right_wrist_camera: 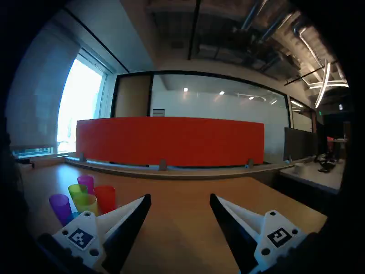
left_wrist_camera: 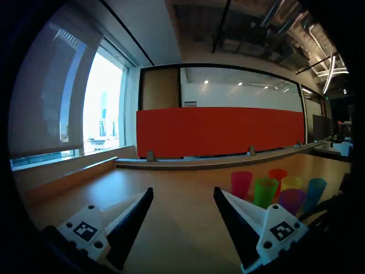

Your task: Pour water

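Observation:
A cluster of several coloured plastic cups stands upright on the wooden table. In the left gripper view they sit right of my fingers: pink cup (left_wrist_camera: 241, 183), green cup (left_wrist_camera: 265, 192), red cup (left_wrist_camera: 277, 176), yellow cup (left_wrist_camera: 292, 183), purple cup (left_wrist_camera: 291, 201), blue cup (left_wrist_camera: 315, 192). My left gripper (left_wrist_camera: 183, 196) is open and empty, low over the table. In the right gripper view the same cups stand to the left: purple cup (right_wrist_camera: 61, 208), green cup (right_wrist_camera: 77, 190), yellow cup (right_wrist_camera: 86, 204), red cup (right_wrist_camera: 105, 198), pink cup (right_wrist_camera: 86, 183). My right gripper (right_wrist_camera: 179, 202) is open and empty.
A red divider panel (left_wrist_camera: 219, 130) runs along the table's far edge (left_wrist_camera: 214, 163). Bright windows (left_wrist_camera: 102, 109) line the left wall. A neighbouring desk (right_wrist_camera: 315, 176) with a monitor (right_wrist_camera: 299, 144) stands to the right. Bare wooden tabletop (right_wrist_camera: 182, 219) lies ahead of both grippers.

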Demonstrator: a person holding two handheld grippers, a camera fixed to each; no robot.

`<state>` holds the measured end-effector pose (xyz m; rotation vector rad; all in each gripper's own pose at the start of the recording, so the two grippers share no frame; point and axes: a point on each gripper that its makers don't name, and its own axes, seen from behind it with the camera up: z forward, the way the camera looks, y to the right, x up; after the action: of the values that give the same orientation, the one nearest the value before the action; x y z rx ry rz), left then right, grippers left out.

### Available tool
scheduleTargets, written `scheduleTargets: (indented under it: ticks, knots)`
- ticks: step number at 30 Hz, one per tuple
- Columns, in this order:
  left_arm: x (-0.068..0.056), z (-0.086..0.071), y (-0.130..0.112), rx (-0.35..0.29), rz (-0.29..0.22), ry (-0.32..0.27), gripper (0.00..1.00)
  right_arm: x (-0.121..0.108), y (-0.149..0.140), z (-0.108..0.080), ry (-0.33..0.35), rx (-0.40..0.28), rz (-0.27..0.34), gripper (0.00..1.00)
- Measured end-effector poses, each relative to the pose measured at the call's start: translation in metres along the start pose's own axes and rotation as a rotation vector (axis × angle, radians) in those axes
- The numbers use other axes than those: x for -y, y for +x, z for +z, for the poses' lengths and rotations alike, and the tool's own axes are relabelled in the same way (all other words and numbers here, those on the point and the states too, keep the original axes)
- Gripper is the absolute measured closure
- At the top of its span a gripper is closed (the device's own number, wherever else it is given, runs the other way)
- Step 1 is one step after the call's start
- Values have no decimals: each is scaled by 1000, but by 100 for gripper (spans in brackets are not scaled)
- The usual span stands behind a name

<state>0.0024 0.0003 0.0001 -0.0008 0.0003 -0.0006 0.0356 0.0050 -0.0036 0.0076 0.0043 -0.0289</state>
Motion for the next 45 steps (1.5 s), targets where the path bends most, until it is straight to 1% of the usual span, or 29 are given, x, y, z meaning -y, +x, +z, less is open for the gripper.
scheduleTargets:
  ticks: [11,21,26,29,32,34,39,42,45]
  knots:
    - [1,5,46,16,-16,-19,2,4,40,5,21,4,20,0]
    - [4,15,103,23,-32,-54,2,9,87,15,54,14,29,0]
    - [2,21,135,25,-32,-77,1,13,112,19,73,17,30,0]
    - [0,23,155,24,-39,-94,2,14,127,21,80,14,21,0]
    - [-4,26,172,33,-51,-113,2,16,140,23,88,14,14,0]
    - [-8,27,181,39,-58,-136,2,18,148,25,97,15,12,0]
    - [-18,30,191,48,-66,-193,2,25,158,26,126,18,8,0]
    - [-24,32,188,59,-61,-221,2,30,159,27,150,18,3,0]
    - [-28,34,183,73,-46,-249,1,35,158,27,180,22,-11,0]
